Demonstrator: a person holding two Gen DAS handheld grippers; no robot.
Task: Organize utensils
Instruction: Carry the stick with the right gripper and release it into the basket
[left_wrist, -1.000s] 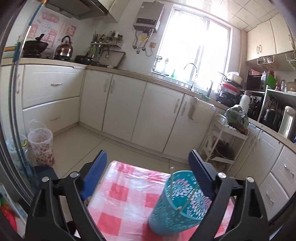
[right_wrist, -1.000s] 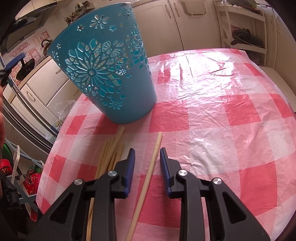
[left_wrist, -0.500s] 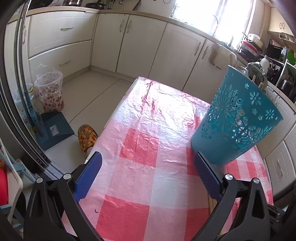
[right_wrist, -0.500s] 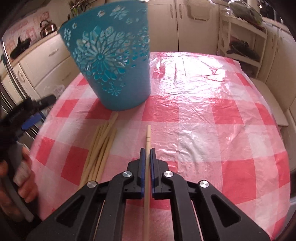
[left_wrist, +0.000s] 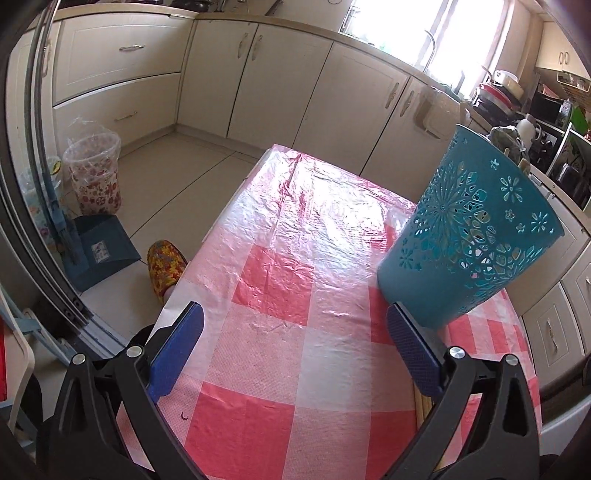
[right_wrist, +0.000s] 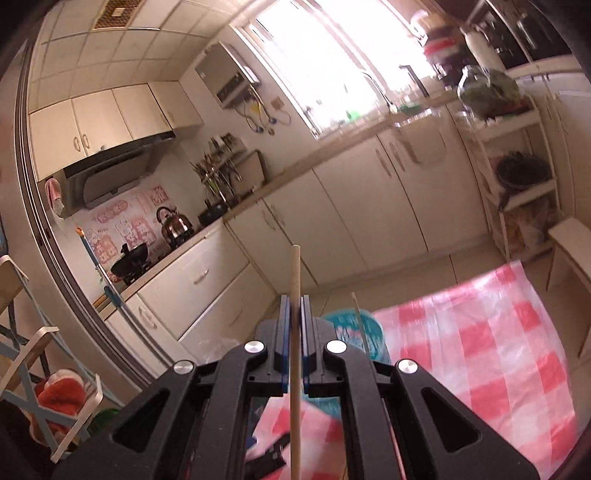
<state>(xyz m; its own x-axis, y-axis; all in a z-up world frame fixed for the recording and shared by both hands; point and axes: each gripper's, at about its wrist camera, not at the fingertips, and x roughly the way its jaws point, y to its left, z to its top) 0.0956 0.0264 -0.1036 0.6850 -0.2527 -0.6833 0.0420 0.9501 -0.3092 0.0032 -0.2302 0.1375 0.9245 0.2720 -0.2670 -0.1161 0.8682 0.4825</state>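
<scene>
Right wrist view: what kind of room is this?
A home kitchen, most likely: a kettle and wok on the stove, a range hood above, and a sink faucet by the window.

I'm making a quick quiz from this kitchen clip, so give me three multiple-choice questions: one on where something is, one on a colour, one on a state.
1. Where is the chopstick that the right hand-held gripper carries?
A. Between its two closed fingers
B. Flat on the tablecloth
C. On the floor

2. What colour is the cut-out utensil basket?
A. White
B. Teal
C. Yellow

3. How is the left hand-held gripper?
A. Shut on the basket
B. Shut on a chopstick
C. Open, holding nothing

Answers: 1 A, the stick runs up between the blue pads in the right wrist view. 2 B, its flowered wall is teal. 3 C, its fingers stand wide apart over the checked tablecloth.
</scene>
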